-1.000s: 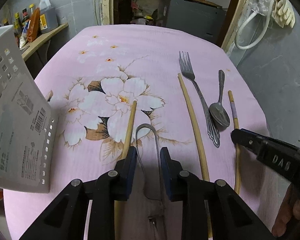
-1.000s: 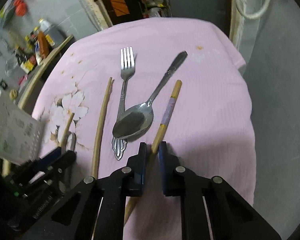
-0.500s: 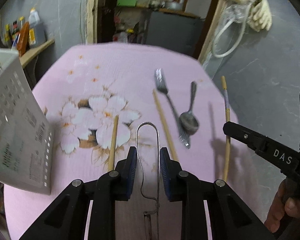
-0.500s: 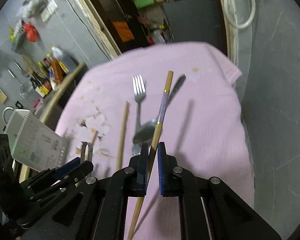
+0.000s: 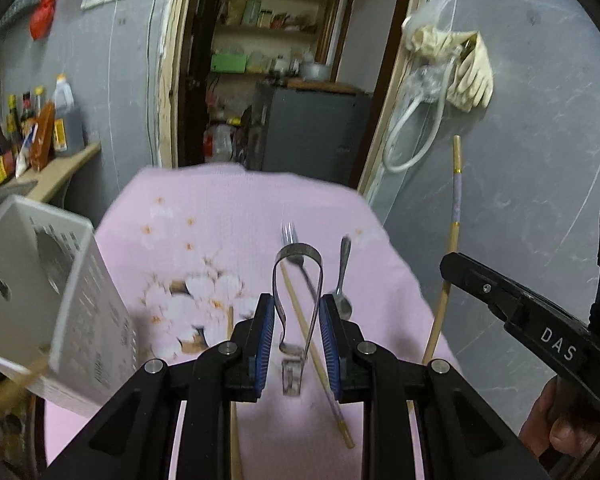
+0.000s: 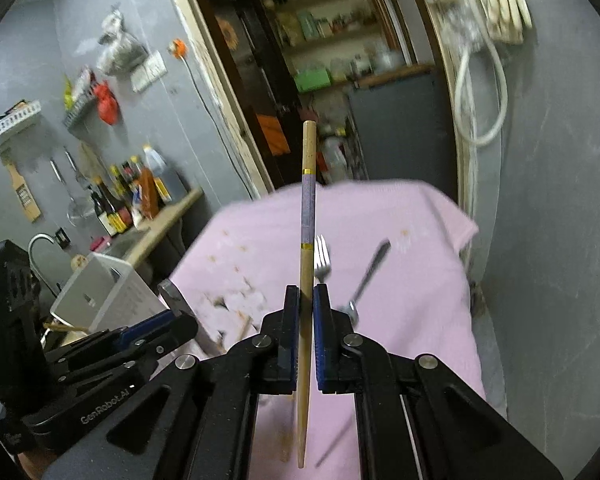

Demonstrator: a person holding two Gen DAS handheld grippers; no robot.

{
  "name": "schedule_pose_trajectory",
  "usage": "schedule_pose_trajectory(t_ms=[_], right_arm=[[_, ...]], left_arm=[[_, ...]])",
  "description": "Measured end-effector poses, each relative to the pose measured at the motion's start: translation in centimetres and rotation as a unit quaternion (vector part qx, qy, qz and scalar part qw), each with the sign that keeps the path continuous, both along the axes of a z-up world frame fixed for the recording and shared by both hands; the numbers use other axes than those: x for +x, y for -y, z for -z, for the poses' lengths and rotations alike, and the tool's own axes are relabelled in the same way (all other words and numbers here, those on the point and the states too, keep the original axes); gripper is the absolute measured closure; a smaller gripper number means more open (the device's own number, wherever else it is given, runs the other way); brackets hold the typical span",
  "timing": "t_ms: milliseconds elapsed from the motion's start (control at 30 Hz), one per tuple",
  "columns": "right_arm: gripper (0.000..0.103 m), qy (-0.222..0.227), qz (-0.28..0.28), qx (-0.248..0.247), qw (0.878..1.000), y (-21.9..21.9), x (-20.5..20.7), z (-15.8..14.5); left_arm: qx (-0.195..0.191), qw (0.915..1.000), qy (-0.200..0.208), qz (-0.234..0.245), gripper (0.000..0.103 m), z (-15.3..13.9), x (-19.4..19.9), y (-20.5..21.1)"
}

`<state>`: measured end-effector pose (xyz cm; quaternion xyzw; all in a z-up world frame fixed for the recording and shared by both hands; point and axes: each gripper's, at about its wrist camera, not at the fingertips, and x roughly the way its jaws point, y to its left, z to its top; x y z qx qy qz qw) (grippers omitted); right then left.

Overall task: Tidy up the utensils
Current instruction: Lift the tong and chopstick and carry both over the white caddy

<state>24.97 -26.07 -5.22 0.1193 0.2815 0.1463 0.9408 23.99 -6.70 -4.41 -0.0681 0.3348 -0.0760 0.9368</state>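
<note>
Task looks partly done. The left gripper [image 5: 297, 334] is clamped on bent metal tongs [image 5: 298, 280], narrow gap between pads. The right gripper [image 6: 307, 340] is pinched nearly shut on a banded chopstick [image 6: 307, 216], which stands upright w/ its thick end above the jaws.

Left to sort: a fork [image 5: 296, 246], a spoon [image 5: 342, 276] and a plain chopstick [image 5: 316, 354] lie on the pink cloth [image 5: 220, 216] beyond and below the left pads.

A white slotted basket [image 5: 48, 300], likely the target, sits left of that gripper; what's inside can't be made out.

Both grippers are held above the cloth, angled down and fwd. A hand [image 5: 556, 420] grips the right gripper's handle.
</note>
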Motion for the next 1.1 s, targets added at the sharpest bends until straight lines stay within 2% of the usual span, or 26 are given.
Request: schedule_pose_trajectory(t_ms=[267,533,867,1100], right_arm=[[0.097,0.065,-0.009,-0.011,0.998,-2.9,-1.3,-5.3],[0.097,0.109,-0.028,-0.016,0.994,-6.5,-2.0,-8.8],[0.097,0.175,-0.067,0.01,0.982,-11.7,-2.2,-13.6],[0.097,0.199,-0.093,0.037,0.975,-16.2,-1.9,-14.9]], left_arm=[[0.008,0.9981,0.061,0.001,0.081,-5.2,-0.8,-2.2],[0.021,0.9939,0.108,-0.006,0.081,-9.4,-1.8,-4.9],[-0.002,0.987,0.156,-0.039,0.081,-14.0,-3.2,-10.4],[-0.007,0.9826,0.178,-0.053,0.081,-16.3,-4.4,-14.9]])
